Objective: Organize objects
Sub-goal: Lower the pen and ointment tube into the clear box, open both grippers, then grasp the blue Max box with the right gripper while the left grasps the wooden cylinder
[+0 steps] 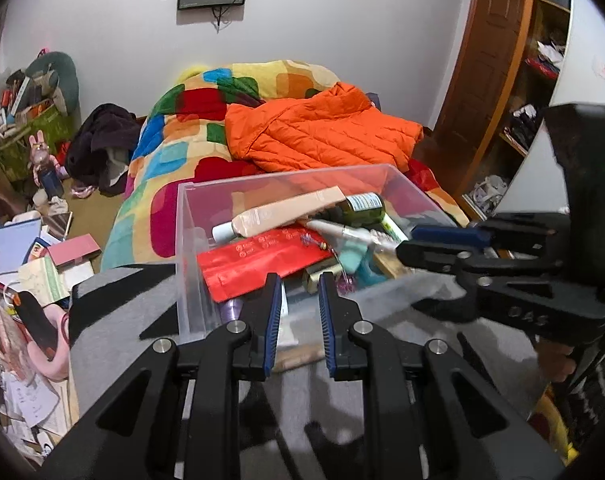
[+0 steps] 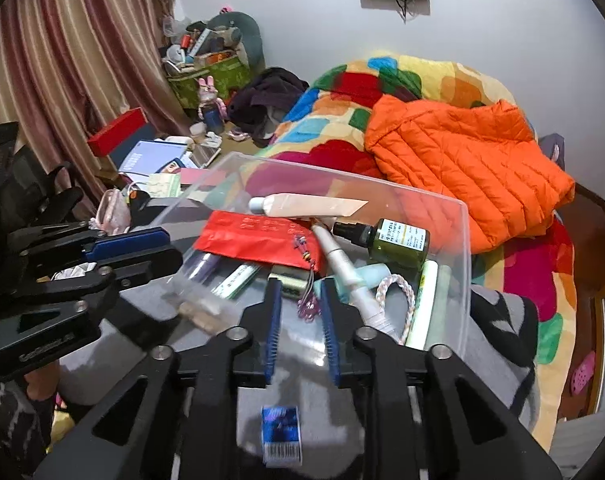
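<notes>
A clear plastic box [image 1: 190, 236] [image 2: 464, 240] stands on a grey cloth on the bed. It holds a red pouch [image 1: 258, 264] [image 2: 258, 240], a beige tube [image 1: 286, 212] [image 2: 306, 205], a dark green bottle [image 1: 360, 205] [image 2: 398, 240], a white pen-like tube [image 2: 342, 264], a braided cord [image 2: 406, 300] and other small items. My left gripper [image 1: 300, 284] is open and empty at the box's near wall; it also shows in the right wrist view [image 2: 158, 248]. My right gripper [image 2: 300, 292] is open and empty over the box's near edge; it also shows in the left wrist view [image 1: 406, 240].
A small blue packet with a barcode [image 2: 281, 432] lies on the grey cloth [image 2: 322, 420] under my right gripper. An orange puffer jacket [image 1: 322, 132] [image 2: 466, 168] lies on the colourful quilt [image 1: 174, 152]. Books and clutter [image 1: 30, 256] crowd the left. A wooden shelf [image 1: 538, 92] stands right.
</notes>
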### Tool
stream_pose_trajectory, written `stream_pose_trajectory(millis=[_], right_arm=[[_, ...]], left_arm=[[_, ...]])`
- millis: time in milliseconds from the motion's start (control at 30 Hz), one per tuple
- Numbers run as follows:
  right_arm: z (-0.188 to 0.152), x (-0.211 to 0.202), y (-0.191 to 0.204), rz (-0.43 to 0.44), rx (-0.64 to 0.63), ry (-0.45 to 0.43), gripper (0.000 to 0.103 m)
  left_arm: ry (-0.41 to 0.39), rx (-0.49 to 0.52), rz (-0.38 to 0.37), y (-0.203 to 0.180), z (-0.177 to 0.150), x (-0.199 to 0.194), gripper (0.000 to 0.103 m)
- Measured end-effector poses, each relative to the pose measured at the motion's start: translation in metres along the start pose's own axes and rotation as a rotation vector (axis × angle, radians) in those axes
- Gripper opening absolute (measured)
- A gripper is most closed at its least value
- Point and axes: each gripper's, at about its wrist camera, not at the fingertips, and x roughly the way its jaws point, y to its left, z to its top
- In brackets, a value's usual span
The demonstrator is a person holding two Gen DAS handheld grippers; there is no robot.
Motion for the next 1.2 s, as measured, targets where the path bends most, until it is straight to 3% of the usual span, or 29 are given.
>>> stream_pose_trajectory(millis=[300, 567, 733, 900, 1033, 1133, 1200], right_arm=[[-0.028, -0.029, 0.012, -0.009, -0.034, -0.034, 0.038], [-0.063, -0.014, 0.013, 0.006, -0.017, 0.04, 0.047], [-0.066, 0.012, 0.011, 0.03, 0.008, 0.099, 0.047], [-0.057, 0.036, 0.019, 0.04, 0.001, 0.128, 0.047], [-0.049, 0.054, 0.019, 0.093, 0.026, 0.16, 0.044], [-0.047, 0.061, 0.012, 0.139, 0.085, 0.177, 0.043], [-0.048, 0.065, 0.007, 0.184, 0.122, 0.187, 0.041]], left_arm=[[0.047, 0.04, 0.004, -0.003, -0.031, -0.006, 0.033], [0.155, 0.078, 0.022, -0.001, -0.05, 0.028, 0.054], [0.225, 0.05, 0.015, 0.006, -0.054, 0.05, 0.055], [0.241, 0.044, 0.005, 0.006, -0.054, 0.06, 0.055], [0.245, 0.081, 0.024, -0.001, -0.056, 0.064, 0.05], [0.241, 0.065, -0.03, 0.002, -0.056, 0.063, 0.05], [0.24, 0.075, -0.027, 0.0, -0.056, 0.063, 0.05]])
